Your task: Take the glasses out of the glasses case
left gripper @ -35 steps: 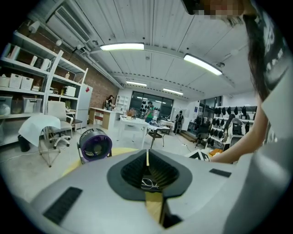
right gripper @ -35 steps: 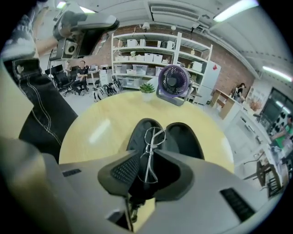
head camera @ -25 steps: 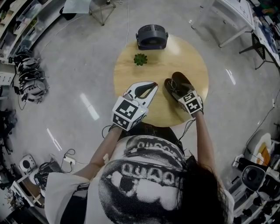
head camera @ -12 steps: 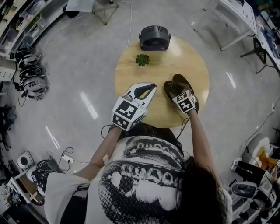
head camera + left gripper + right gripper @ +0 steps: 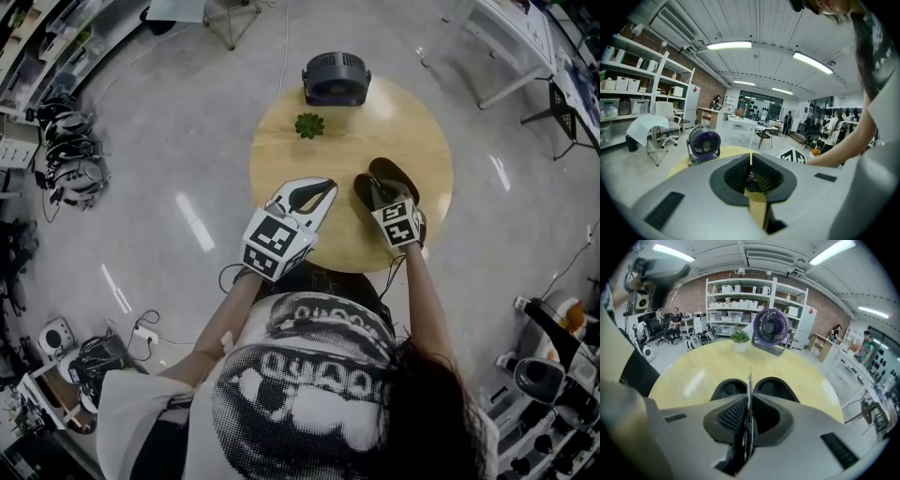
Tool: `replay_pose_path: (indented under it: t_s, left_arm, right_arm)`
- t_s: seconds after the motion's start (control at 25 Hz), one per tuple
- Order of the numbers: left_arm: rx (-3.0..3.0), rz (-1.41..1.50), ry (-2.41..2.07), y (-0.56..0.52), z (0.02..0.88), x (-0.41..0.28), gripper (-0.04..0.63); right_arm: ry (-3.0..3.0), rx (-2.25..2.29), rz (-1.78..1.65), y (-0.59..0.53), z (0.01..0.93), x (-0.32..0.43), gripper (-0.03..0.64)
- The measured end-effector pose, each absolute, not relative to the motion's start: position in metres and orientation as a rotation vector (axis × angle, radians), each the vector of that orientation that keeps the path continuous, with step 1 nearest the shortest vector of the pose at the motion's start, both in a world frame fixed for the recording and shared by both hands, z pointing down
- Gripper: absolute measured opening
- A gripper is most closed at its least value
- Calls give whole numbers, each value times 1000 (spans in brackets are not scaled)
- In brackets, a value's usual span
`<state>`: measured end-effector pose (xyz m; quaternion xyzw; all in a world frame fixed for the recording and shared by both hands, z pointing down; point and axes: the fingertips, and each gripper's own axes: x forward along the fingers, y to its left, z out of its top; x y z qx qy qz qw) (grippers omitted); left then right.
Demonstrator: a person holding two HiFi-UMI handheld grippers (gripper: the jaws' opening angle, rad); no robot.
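Round wooden table (image 5: 309, 164) on a grey workshop floor. Right of centre, the open dark case (image 5: 392, 174) lies under your right claw (image 5: 379, 193), its jaws closing nearly together on a thin shiny rim, seemingly the glasses (image 5: 746, 439). Your left claw (image 5: 326, 183), left of centre, is closed, empty

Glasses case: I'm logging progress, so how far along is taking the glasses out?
Done: the black oval glasses case lies open on the round wooden table. In hand: the right gripper is closing its jaws on what look like thin-rimmed glasses, right at the case. Left: lifting them clear.
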<state>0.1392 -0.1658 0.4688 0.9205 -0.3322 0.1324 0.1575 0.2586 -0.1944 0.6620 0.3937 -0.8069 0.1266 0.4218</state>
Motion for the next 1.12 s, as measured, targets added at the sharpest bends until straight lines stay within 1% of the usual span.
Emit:
replay_pose_path:
  t_s: [0.76, 1.12]
  left_arm:
    - [2621, 459, -948, -148, 477, 115, 21]
    - [2634, 447, -961, -112, 469, 68, 21]
  right_arm:
    - [-2243, 1193, 442, -185, 593, 226, 29]
    - [-2307, 1267, 458, -131, 550, 175, 31]
